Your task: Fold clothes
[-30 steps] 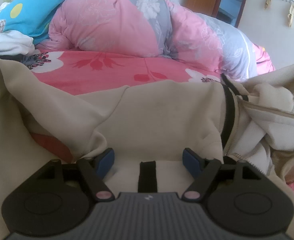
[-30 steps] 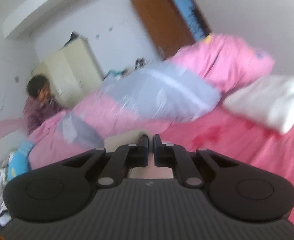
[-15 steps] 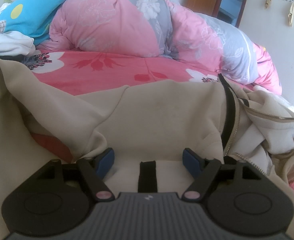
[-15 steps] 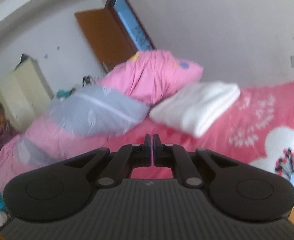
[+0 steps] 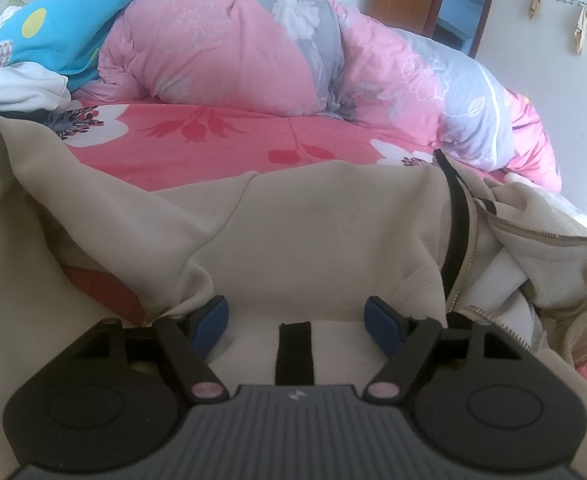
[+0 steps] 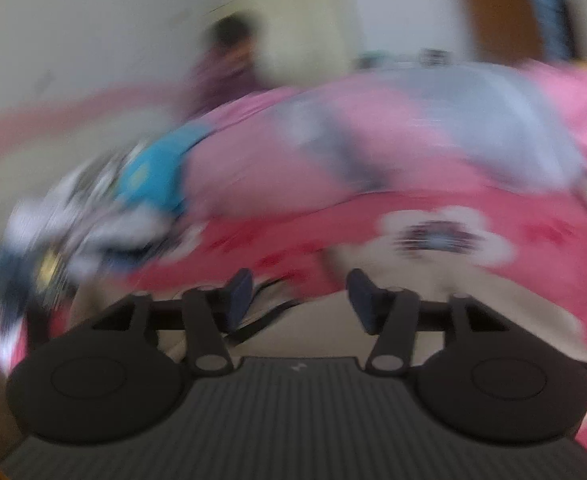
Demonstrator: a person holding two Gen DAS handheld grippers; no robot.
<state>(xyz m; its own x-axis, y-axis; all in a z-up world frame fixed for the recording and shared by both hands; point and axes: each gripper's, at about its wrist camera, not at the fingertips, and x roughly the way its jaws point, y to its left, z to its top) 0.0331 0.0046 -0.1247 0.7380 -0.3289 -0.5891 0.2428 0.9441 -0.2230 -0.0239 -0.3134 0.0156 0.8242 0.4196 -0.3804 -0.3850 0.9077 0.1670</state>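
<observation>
Swinging back toward the beige jacket (image 5: 313, 232) with right gripper (image 6: 299, 300) jaws opening on nothing, left gripper (image 5: 296, 320) resting spread on it, risking a blurred, mistimed grab bunching cloth below.

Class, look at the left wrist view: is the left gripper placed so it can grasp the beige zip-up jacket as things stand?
Probably yes. The left gripper sits with its jaws wide apart right on the beige jacket, cloth lying between the blue pads, and nothing blocks them from closing.
</observation>
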